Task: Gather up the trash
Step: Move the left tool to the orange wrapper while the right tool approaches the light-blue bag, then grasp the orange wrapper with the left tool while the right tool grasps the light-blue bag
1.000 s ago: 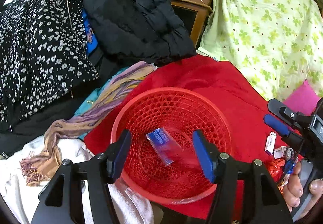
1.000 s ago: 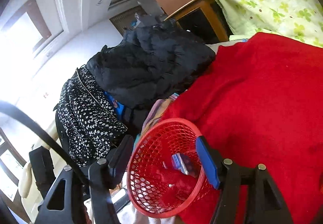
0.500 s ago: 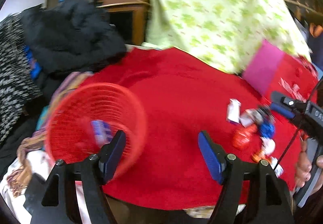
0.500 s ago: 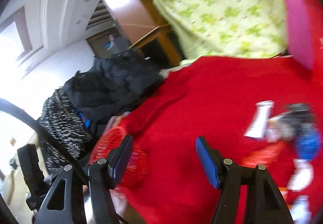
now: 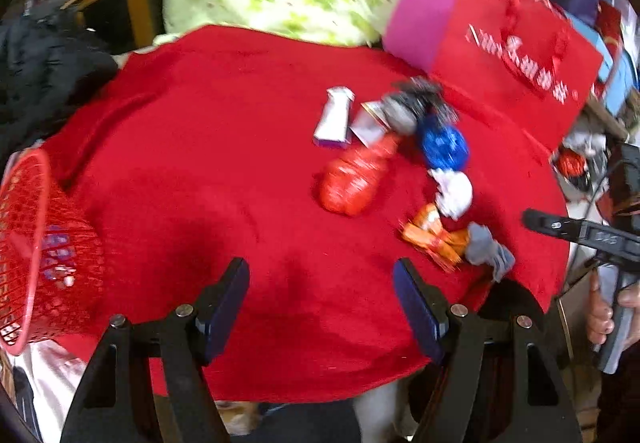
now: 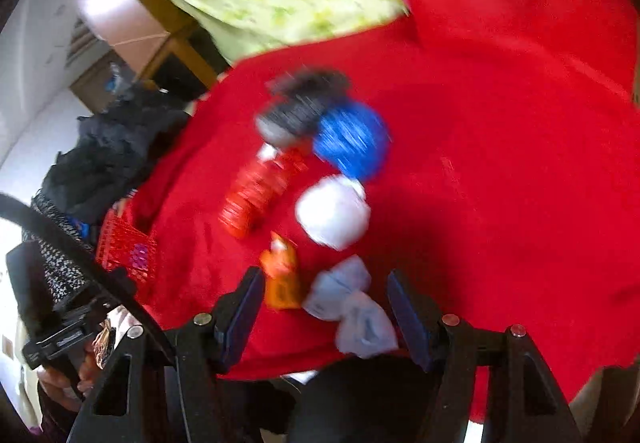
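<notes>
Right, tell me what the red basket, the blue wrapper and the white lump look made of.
Red basket: looks like moulded plastic, with an open lattice wall and a slightly glossy rim.
Blue wrapper: probably foil or metallised film; it glints with bright speckles, though blur leaves it open.
White lump: likely crumpled tissue or paper, matte with soft folds.

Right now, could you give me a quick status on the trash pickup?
Both grippers open, empty. Right gripper framing pale blue wrapper. Trash pile beyond left gripper; basket far left. Nothing blocking.
</notes>
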Available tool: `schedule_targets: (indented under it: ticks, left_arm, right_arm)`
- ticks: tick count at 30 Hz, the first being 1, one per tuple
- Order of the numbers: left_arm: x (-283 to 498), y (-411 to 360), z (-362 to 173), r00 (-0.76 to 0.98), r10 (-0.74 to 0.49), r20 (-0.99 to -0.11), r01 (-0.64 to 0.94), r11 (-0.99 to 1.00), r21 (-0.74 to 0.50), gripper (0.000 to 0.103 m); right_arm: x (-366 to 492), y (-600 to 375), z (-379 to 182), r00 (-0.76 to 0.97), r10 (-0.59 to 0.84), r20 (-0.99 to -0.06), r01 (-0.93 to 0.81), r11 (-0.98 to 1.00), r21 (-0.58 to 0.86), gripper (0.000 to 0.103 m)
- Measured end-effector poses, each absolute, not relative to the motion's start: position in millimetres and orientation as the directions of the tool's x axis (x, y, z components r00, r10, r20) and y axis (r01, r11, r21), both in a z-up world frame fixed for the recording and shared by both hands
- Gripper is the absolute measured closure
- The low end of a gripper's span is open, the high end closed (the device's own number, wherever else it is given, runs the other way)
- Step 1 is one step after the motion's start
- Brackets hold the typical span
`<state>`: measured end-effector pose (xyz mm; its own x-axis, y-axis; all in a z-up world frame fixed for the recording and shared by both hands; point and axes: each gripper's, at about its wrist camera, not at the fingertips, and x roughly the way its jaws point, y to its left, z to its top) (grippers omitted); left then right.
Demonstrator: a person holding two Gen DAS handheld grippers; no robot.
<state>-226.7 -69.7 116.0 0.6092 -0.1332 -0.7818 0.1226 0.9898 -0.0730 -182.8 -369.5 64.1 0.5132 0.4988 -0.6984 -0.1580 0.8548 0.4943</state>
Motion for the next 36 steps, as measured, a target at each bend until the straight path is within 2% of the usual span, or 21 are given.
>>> schedule_targets:
  ticks: [5, 7, 8, 12, 21, 26, 27, 28, 30, 31, 32, 36]
  left_arm:
    - [-215.9, -86.2, 104.1, 0.553, -0.151, -0.82, 0.15, 0.985, -0.08, 0.028]
    - [-209.5, -89.2, 100.3, 0.535, -0.157, -0.83, 0.148, 0.985, -0.091, 0.028]
    - [-206.6, -90.2, 98.6, 0.526, -0.162, -0.835, 0.147, 0.984, -0.099, 0.028]
    - [-192.3, -101.9, 91.8, 0.496, -0.192, -0.847, 0.148, 0.98, -0.135, 0.028]
    - [-157.5, -160.8, 64.8, 0.412, -0.309, -0.857, 0.171, 0.95, -0.261, 0.028]
    - [-146.7, -183.1, 41.0, 0.39, -0.303, -0.869, 0.15, 0.952, -0.265, 0.029]
    - [-145.9, -184.9, 37.3, 0.392, -0.309, -0.866, 0.152, 0.951, -0.27, 0.034]
    - [-144.9, -186.1, 33.3, 0.389, -0.31, -0.867, 0.157, 0.95, -0.27, 0.049]
    - [-144.1, -185.0, 27.4, 0.382, -0.314, -0.869, 0.16, 0.949, -0.273, 0.051]
    - [-145.2, -183.4, 27.6, 0.389, -0.321, -0.864, 0.163, 0.947, -0.278, 0.054]
    - [-146.6, -182.1, 28.7, 0.395, -0.324, -0.859, 0.166, 0.945, -0.28, 0.063]
    - [-156.2, -170.1, 42.3, 0.424, -0.337, -0.841, 0.177, 0.941, -0.288, 0.063]
  right_arm:
    - [-171.2, -348.4, 29.7, 0.433, 0.462, -0.774, -0.176, 0.886, 0.43, 0.047]
    - [-169.8, -342.0, 18.9, 0.411, 0.431, -0.804, -0.183, 0.902, 0.39, 0.062]
    - [-169.4, -340.8, 13.9, 0.407, 0.418, -0.812, -0.182, 0.908, 0.377, 0.063]
    - [-173.2, -354.9, 17.3, 0.466, 0.404, -0.787, -0.153, 0.913, 0.379, 0.074]
    - [-191.5, -420.9, 46.5, 0.623, 0.377, -0.685, -0.046, 0.892, 0.449, 0.074]
    - [-206.3, -434.0, 48.9, 0.645, 0.389, -0.658, -0.036, 0.875, 0.483, 0.074]
    - [-208.5, -436.1, 48.9, 0.647, 0.392, -0.654, -0.037, 0.873, 0.486, 0.074]
    - [-208.9, -439.1, 49.2, 0.649, 0.393, -0.651, -0.039, 0.872, 0.488, 0.074]
    - [-206.6, -436.3, 50.1, 0.653, 0.395, -0.646, -0.043, 0.871, 0.489, 0.074]
    - [-205.9, -434.0, 50.0, 0.653, 0.399, -0.644, -0.046, 0.869, 0.492, 0.074]
    - [-206.0, -431.5, 50.5, 0.654, 0.403, -0.64, -0.052, 0.868, 0.494, 0.074]
    - [-203.0, -416.0, 54.6, 0.659, 0.411, -0.63, -0.078, 0.87, 0.486, 0.074]
